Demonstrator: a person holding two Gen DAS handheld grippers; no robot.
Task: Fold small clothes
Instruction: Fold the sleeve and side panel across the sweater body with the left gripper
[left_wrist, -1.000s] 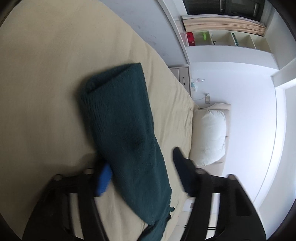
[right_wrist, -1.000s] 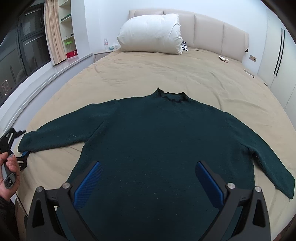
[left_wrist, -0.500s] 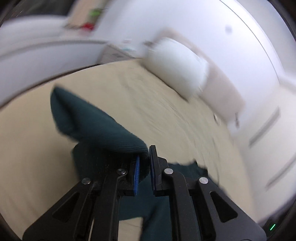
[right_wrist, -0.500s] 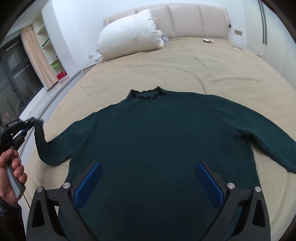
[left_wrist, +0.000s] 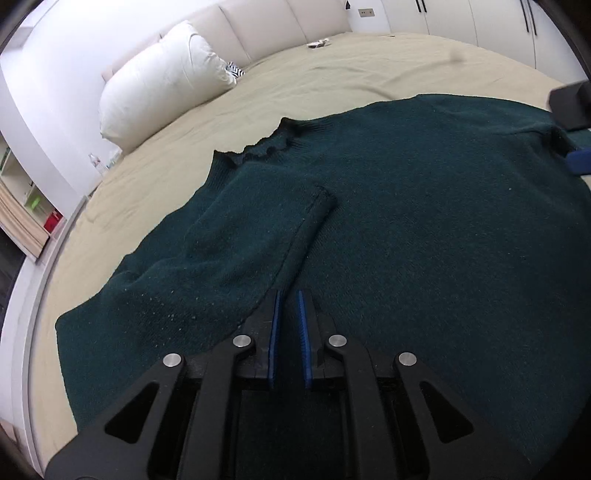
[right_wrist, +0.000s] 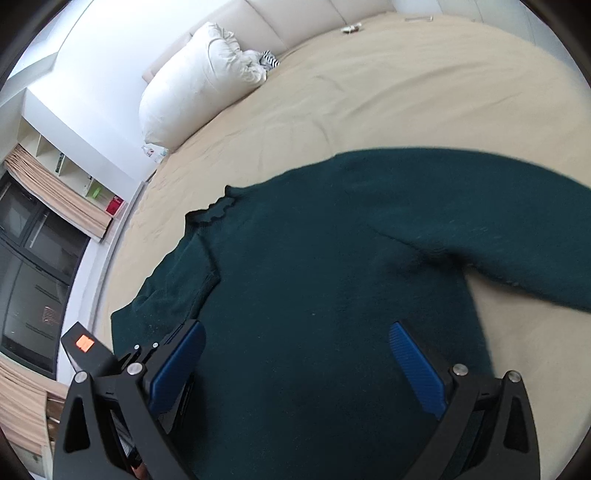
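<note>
Big beige bed (right_wrist: 424, 85) filling the frame, white pillow (right_wrist: 195, 85) up at 11 o'clock. Dark green sweater (left_wrist: 424, 229) flat across the middle, left sleeve (left_wrist: 258, 236) folded in over the chest, cuff near 12. Left gripper (left_wrist: 287, 314) at 6, nearly together, nothing pinched. Right gripper (right_wrist: 295, 354) spread wide above the hem, empty.

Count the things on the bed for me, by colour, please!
Dark green: 1, the sweater
White: 1, the pillow
Black-and-white striped: 1, a small thing beside the pillow
Pale: 1, a little item near the headboard, too small to name
Total: 4
</note>
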